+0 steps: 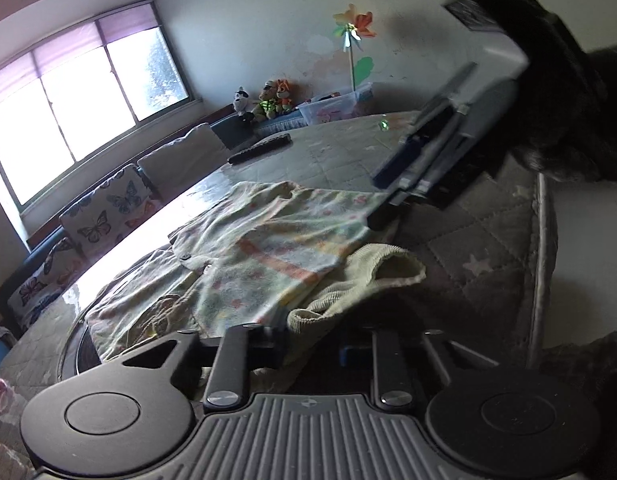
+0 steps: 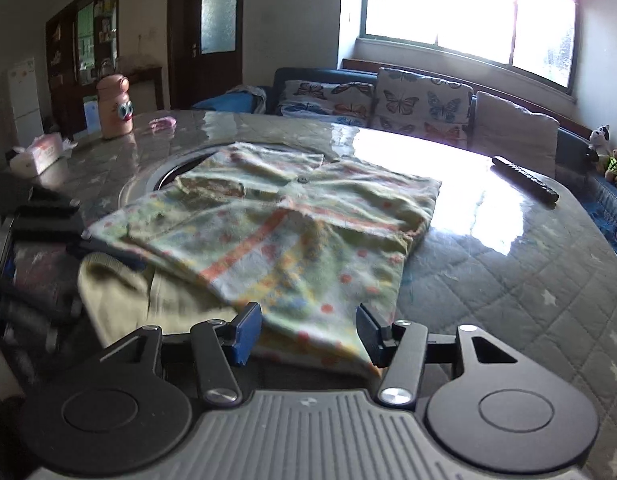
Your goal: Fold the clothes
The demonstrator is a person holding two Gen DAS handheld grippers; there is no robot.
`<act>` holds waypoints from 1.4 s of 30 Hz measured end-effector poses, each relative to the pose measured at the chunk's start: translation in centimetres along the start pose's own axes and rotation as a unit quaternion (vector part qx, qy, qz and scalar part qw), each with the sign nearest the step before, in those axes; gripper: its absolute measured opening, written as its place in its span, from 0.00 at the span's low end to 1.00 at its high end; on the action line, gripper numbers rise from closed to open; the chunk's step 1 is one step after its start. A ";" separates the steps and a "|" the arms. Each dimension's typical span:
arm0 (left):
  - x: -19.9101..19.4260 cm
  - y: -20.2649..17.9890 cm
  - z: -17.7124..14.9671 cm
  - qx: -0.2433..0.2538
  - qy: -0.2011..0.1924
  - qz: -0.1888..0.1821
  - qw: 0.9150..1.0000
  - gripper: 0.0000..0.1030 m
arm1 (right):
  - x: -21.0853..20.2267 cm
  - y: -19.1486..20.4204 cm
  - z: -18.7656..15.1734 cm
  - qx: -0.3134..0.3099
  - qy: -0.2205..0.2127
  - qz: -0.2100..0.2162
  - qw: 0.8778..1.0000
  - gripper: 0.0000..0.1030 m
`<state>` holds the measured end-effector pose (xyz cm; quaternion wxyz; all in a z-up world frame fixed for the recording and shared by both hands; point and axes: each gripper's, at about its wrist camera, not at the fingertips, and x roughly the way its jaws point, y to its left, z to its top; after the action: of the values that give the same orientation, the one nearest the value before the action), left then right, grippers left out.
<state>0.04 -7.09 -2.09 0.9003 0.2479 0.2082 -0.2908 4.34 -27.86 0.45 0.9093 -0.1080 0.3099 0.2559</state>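
Left gripper (image 1: 308, 350) jaws under cloth (image 1: 268, 248)

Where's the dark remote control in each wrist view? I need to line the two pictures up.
Left wrist: the remote control lies mid-frame, left of centre, on the table beyond the patterned shirt.
Right wrist: the remote control lies at right, beyond the patterned shirt, by the window glare.
Shared landmark: the butterfly cushions.

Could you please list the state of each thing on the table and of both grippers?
Pale floral cotton shirt: lying flat, sleeves folded inward.
Beige ribbed garment: crumpled, partly beneath the shirt.
Left gripper: open.
Right gripper: open, fingers straddling the shirt's hem.
Peach cartoon-face bottle: upright, closed.
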 end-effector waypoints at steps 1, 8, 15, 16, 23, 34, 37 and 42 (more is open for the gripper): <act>0.0 0.5 0.2 -0.012 -0.002 -0.001 1.000 0.18 | -0.3 0.2 -0.2 -0.008 0.002 0.002 1.000 0.52; 0.3 3.8 2.3 -0.075 -0.011 -0.002 0.997 0.14 | 0.1 2.5 -0.3 -0.078 -0.012 0.014 0.997 0.56; 0.6 4.9 2.6 -0.096 -0.010 -0.006 0.995 0.14 | 2.7 3.5 1.1 -0.090 -0.016 0.036 0.995 0.47; 0.5 4.8 2.5 -0.096 -0.008 -0.007 0.995 0.15 | 3.2 3.6 1.4 -0.086 -0.013 0.041 0.995 0.38; -1.2 4.2 0.4 -0.091 0.004 0.020 0.996 0.42 | 3.6 2.8 3.0 -0.047 -0.013 0.058 0.997 0.18; -0.8 4.0 -2.7 -0.021 0.047 0.104 0.993 0.47 | 3.2 2.0 4.5 -0.017 -0.033 0.054 0.998 0.14; -0.7 4.6 -3.3 -0.014 0.047 0.114 0.992 0.29 | 3.2 2.0 4.4 -0.013 -0.037 0.052 0.998 0.13; -1.7 5.3 -3.3 -0.018 0.034 0.115 0.993 0.09 | 2.7 2.2 4.3 -0.009 -0.048 0.050 0.998 0.11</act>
<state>1.32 -0.76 -2.15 0.9244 0.2639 0.2143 -0.1728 7.19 -23.43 2.07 0.9080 -0.0884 0.2690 0.3089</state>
